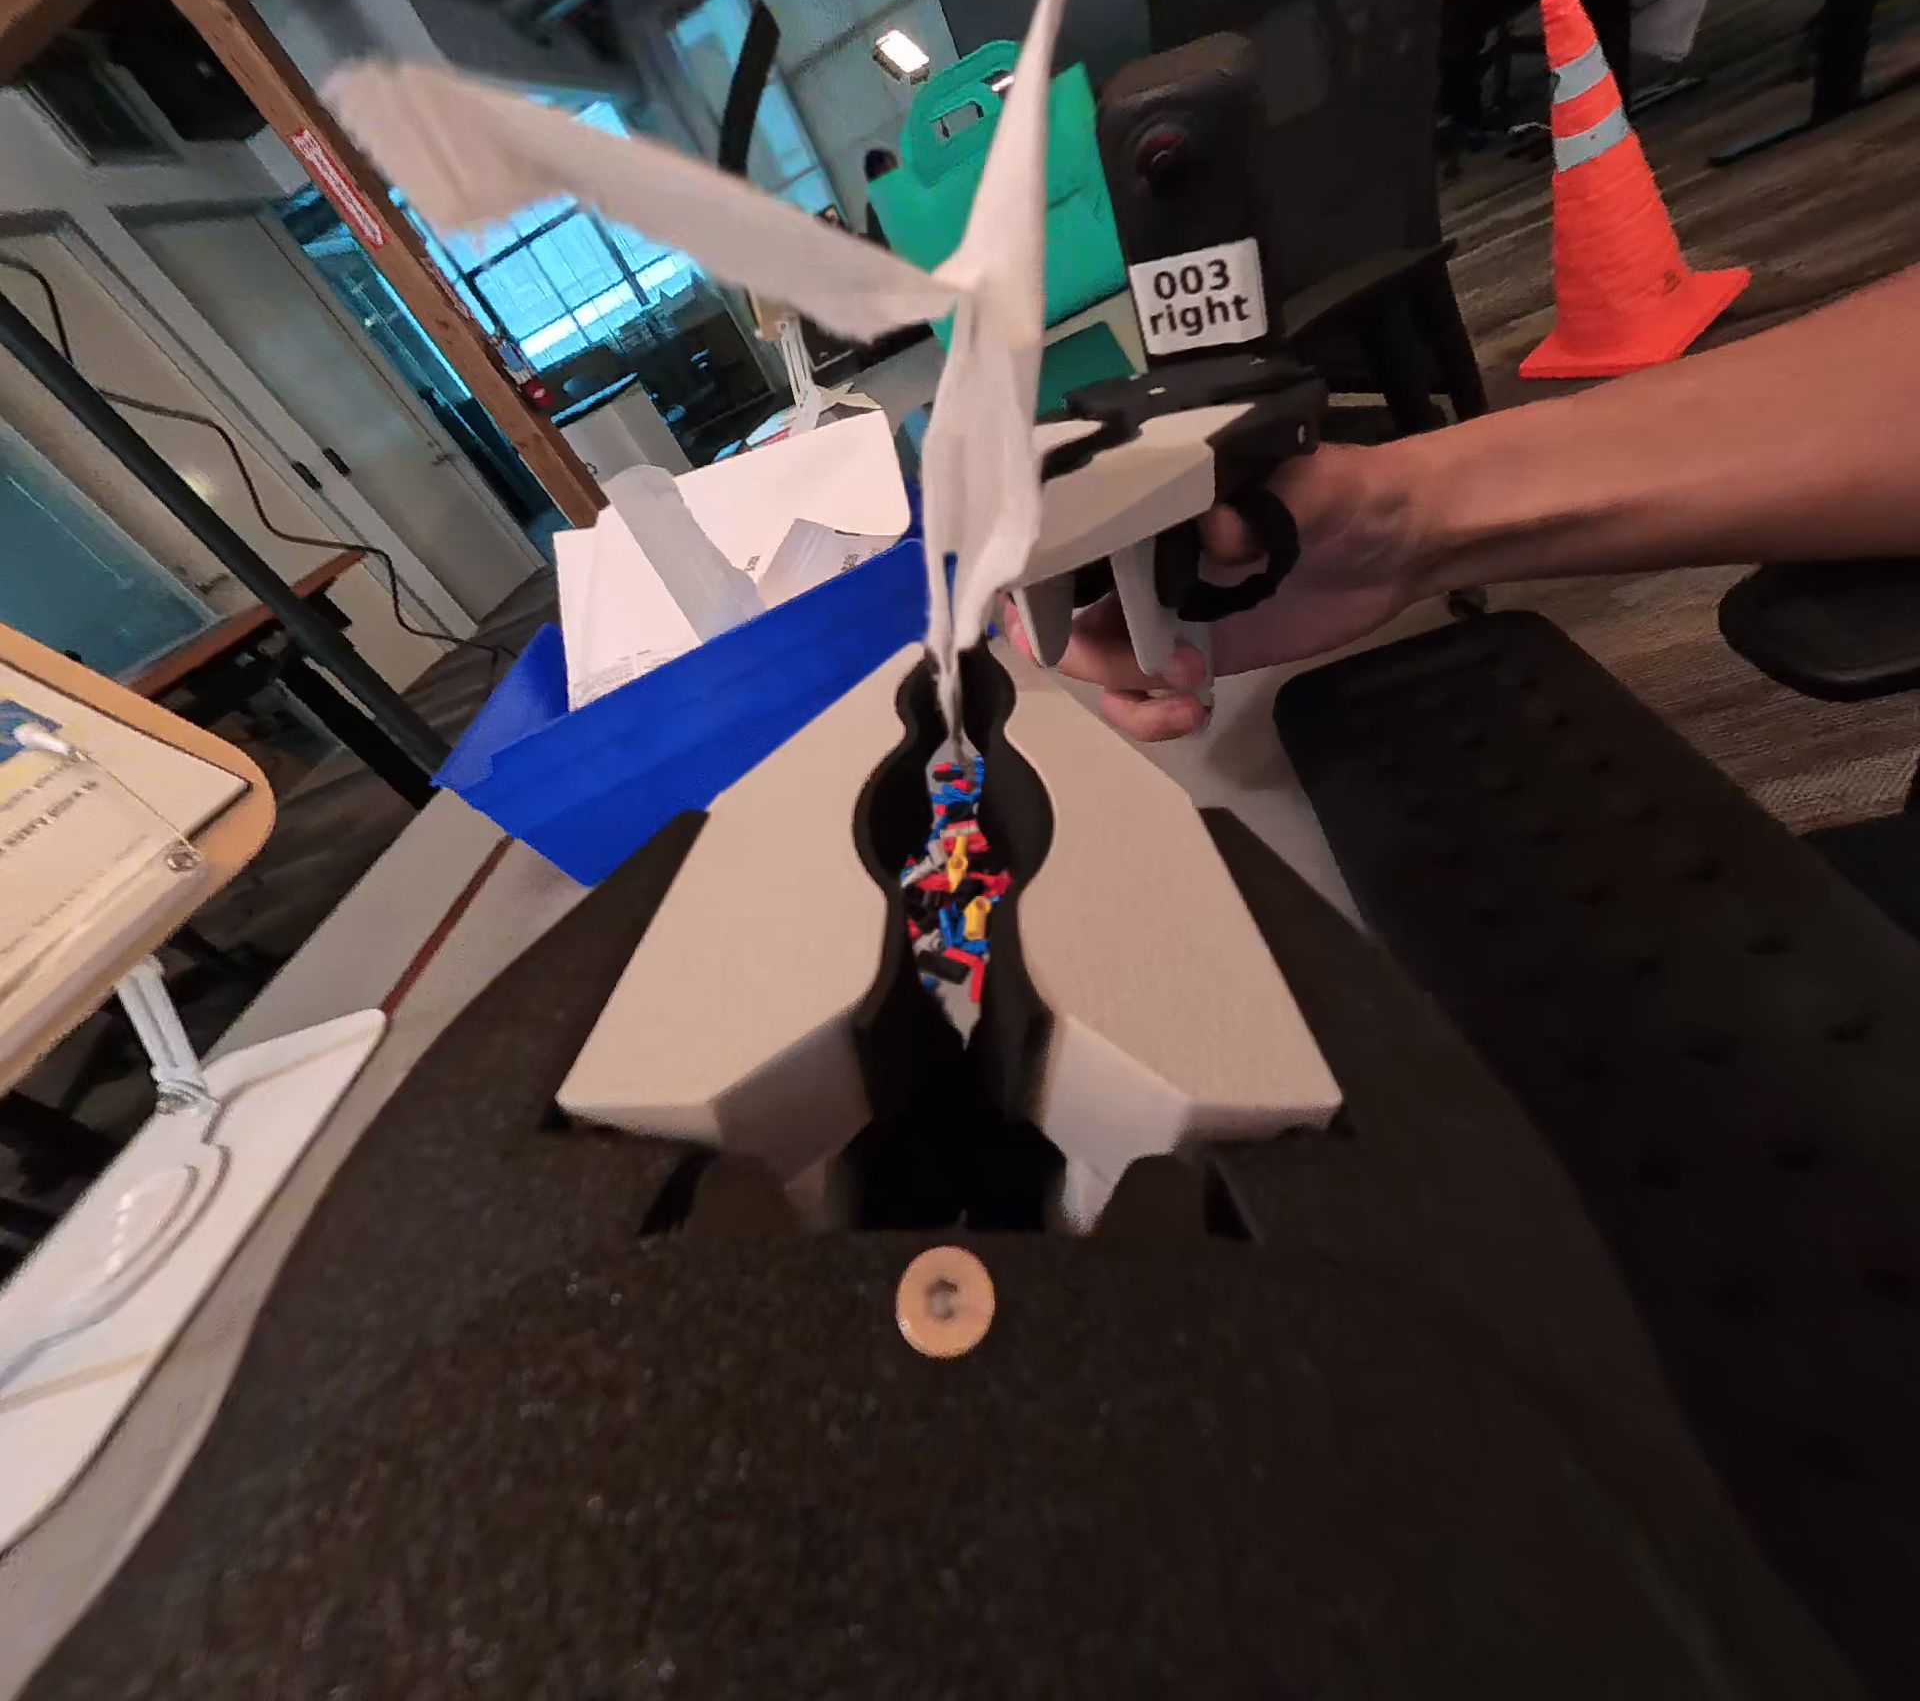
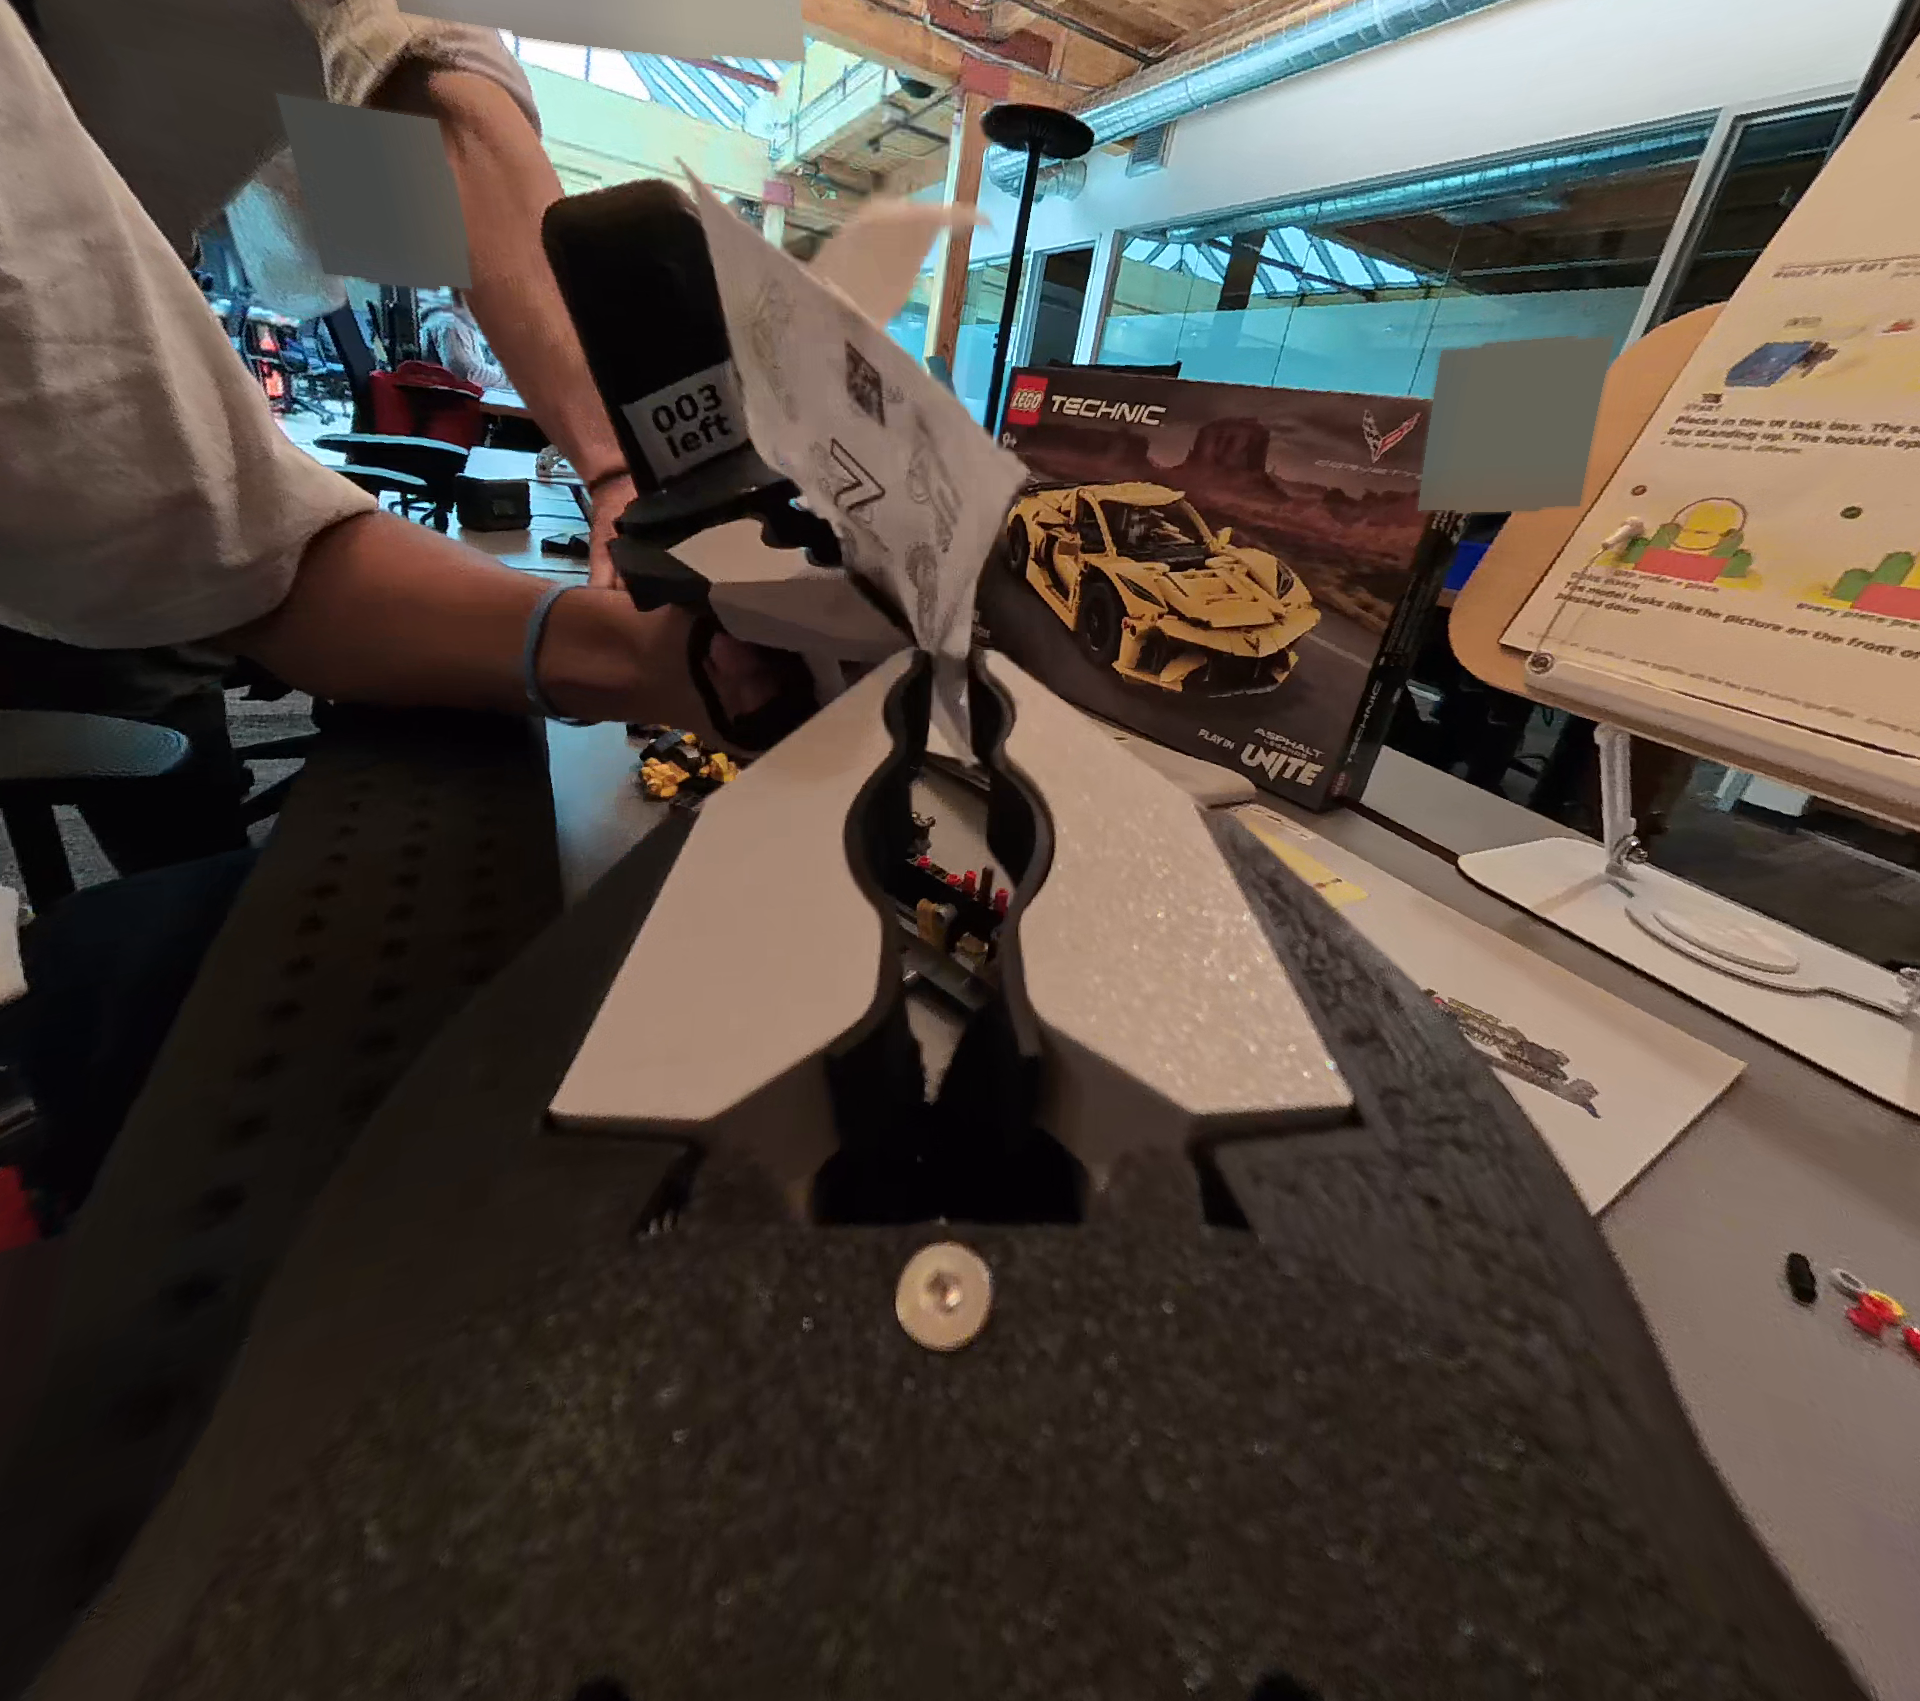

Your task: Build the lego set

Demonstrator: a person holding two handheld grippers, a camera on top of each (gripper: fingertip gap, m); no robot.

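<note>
A white printed paper bag (image 1: 987, 404) hangs in the air, pinched between both grippers. My left gripper (image 1: 951, 685) is shut on its lower edge. My right gripper (image 2: 945, 675) is shut on the same bag (image 2: 862, 446) from the opposite side, tips close to the left one. A flap of the bag spreads out to the upper left and is blurred. Below, seen through the finger gap, lies a heap of small blue, red, black and yellow lego pieces (image 1: 951, 882). A part-built lego assembly (image 2: 951, 913) shows through the right gripper's gap.
A blue bin (image 1: 665, 737) with white bags and papers stands behind the heap. The lego box (image 2: 1216, 581) with a yellow car stands at the back of the table. An instruction board on a stand (image 2: 1745, 529) is at the right. A few loose pieces (image 2: 1870, 1308) and a small yellow assembly (image 2: 681, 763) lie on the table.
</note>
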